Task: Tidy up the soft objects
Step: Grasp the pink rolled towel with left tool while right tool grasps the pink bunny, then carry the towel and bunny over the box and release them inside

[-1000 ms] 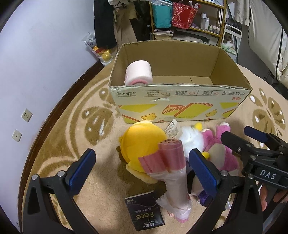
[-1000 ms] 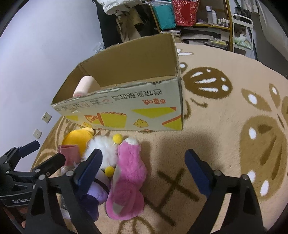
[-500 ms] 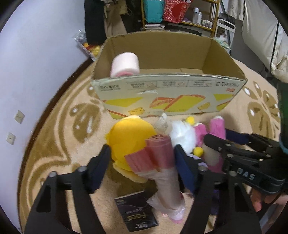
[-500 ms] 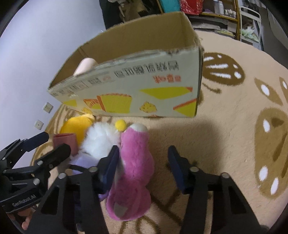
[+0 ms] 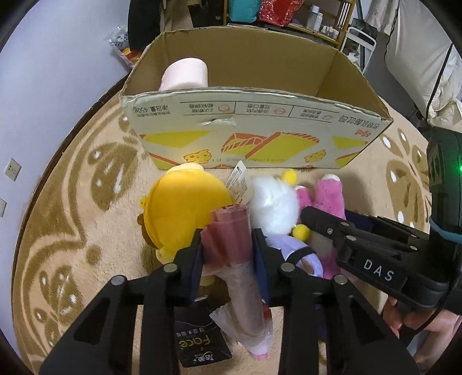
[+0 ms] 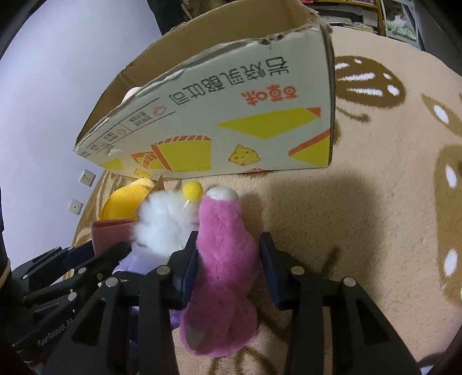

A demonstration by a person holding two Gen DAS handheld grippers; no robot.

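Note:
My left gripper (image 5: 228, 253) is shut on a pink roll of plastic bags (image 5: 231, 239) that lies on the carpet among the toys. A yellow plush (image 5: 184, 207) sits to its left and a white fluffy plush (image 5: 274, 202) to its right. My right gripper (image 6: 228, 265) is shut on a pink plush toy (image 6: 225, 259), beside the white plush (image 6: 164, 225). An open cardboard box (image 5: 254, 132) stands just beyond the toys, with a pink paper roll (image 5: 184, 75) inside at its left end.
A black tissue pack (image 5: 199, 346) lies on the carpet under my left gripper. A purple wall with sockets (image 5: 13, 168) runs along the left. Shelves with bags (image 5: 274, 14) stand behind the box. Patterned beige carpet (image 6: 389, 202) spreads to the right.
Both grippers moved forward and down and went from open to closed: the left onto the pink bag roll, the right onto the pink plush.

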